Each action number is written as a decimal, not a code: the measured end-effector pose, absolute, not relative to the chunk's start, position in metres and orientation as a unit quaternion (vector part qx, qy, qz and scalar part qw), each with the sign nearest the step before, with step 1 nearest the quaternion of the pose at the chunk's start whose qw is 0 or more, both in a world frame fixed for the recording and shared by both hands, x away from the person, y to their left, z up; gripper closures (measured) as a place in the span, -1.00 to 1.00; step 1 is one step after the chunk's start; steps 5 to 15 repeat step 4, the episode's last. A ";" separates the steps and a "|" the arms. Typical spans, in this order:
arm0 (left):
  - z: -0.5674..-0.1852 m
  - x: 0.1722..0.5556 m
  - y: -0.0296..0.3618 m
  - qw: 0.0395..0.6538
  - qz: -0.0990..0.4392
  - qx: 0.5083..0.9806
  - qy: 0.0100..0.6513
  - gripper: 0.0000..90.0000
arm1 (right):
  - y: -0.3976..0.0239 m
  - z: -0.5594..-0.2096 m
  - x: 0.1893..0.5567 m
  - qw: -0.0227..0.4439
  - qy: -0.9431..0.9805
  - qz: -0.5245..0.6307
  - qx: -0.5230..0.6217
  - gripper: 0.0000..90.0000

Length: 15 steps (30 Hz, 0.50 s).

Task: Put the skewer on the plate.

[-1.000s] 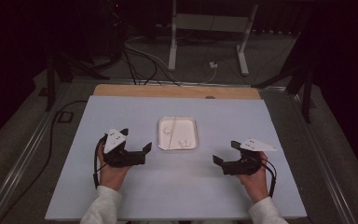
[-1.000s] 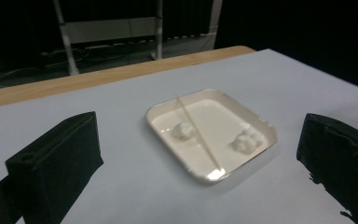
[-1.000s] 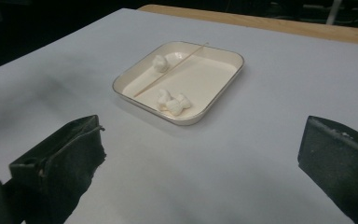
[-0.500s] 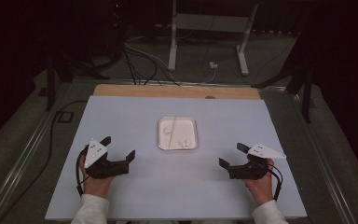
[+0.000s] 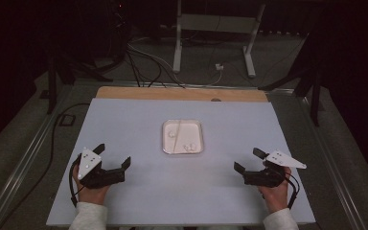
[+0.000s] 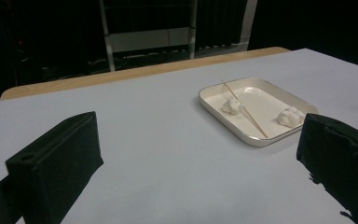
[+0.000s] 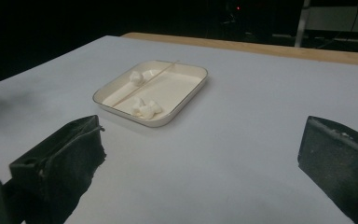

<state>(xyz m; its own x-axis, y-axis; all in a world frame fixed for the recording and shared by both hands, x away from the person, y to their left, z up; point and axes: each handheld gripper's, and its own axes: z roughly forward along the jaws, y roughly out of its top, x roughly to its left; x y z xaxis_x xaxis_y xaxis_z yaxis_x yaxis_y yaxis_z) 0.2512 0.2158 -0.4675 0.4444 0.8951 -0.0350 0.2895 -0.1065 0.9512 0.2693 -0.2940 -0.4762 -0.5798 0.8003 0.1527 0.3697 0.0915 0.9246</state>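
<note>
A shallow white tray (image 5: 182,123) lies at the middle of the pale table. It holds two white fluffy lumps (image 6: 231,106) (image 6: 290,115) and a thin wooden stick (image 6: 244,110) laid slantwise between them. My left gripper (image 5: 113,155) rests near the front left, open and holding nothing, well short of the tray (image 6: 251,140). My right gripper (image 5: 247,159) rests near the front right, also open and holding nothing. In the right gripper view the tray (image 7: 149,122), a lump (image 7: 145,108) and the stick (image 7: 144,84) sit ahead, left of centre between the wide-spread jaws.
A wooden strip (image 5: 182,94) runs along the table's far edge. Beyond it on the dark floor are cables (image 5: 148,62) and a metal stand (image 5: 215,28). A hand and pale sleeve hold each gripper at the near edge.
Both grippers have drawn back toward the near edge and outward from the tray, the left one farther to the left. Both stay open. The tray has not moved.
</note>
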 end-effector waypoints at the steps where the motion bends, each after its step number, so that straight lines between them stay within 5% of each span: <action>1: -0.468 0.252 0.216 0.507 0.296 0.682 0.436 -0.99 | -0.294 -0.476 0.269 0.201 0.711 0.535 0.410 -1.00; 15: -0.470 0.254 0.216 0.502 0.295 0.684 0.439 -0.99 | -0.295 -0.475 0.269 0.198 0.710 0.539 0.407 -1.00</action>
